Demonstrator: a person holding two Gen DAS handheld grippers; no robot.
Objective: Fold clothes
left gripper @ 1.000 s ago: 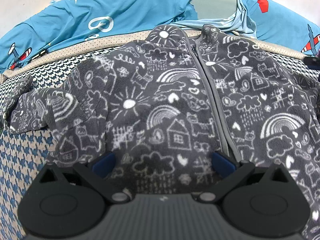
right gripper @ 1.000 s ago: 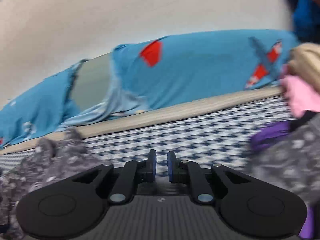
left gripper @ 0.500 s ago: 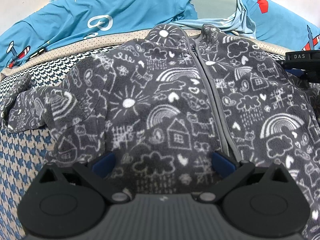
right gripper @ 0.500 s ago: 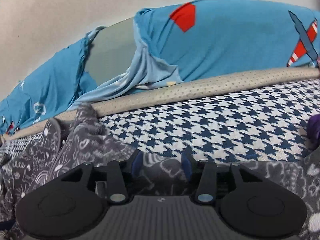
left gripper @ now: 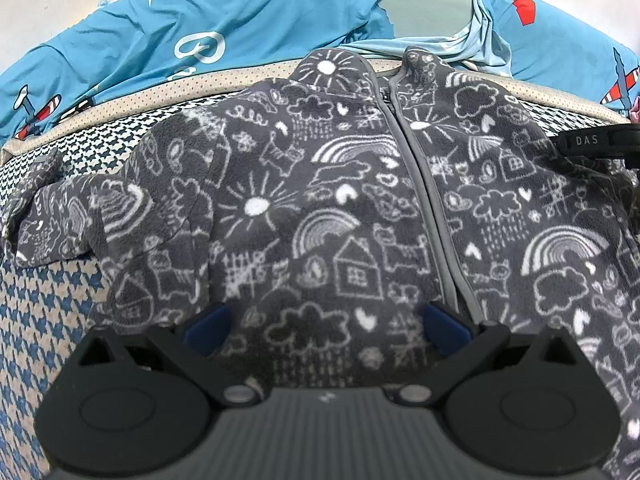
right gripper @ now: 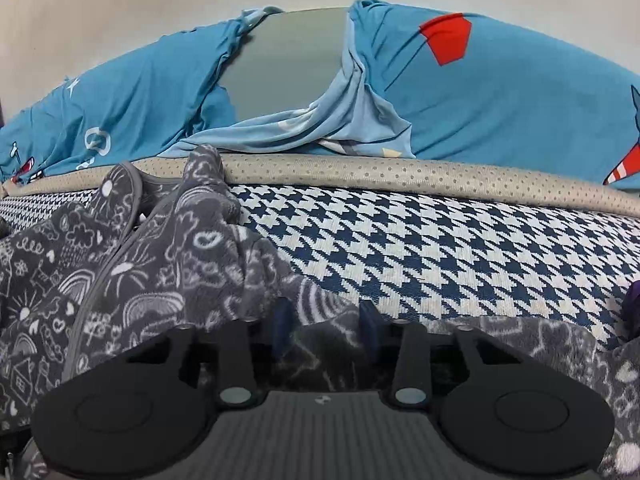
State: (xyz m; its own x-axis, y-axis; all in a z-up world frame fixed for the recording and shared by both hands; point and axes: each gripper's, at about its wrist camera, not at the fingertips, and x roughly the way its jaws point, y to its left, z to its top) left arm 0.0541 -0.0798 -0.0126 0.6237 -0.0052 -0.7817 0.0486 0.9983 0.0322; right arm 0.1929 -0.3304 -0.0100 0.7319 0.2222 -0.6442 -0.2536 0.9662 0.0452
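Left wrist view: the grey doodle-print fleece jacket (left gripper: pixel 320 208) is laid front-up, zipped, on the houndstooth cover (left gripper: pixel 36 320). The left gripper (left gripper: pixel 326 326) is spread wide over its hem.

Right wrist view: the right gripper (right gripper: pixel 325 326) is closing with a fold of jacket between its pads; contact cannot be confirmed, the fabric obscuring them.

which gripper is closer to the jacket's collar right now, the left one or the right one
Right. The right gripper is by the shoulder of the grey doodle-print fleece jacket, jaws closing around a fold, nearer the collar. The left gripper straddles the hem, jaws wide, the whole body away.
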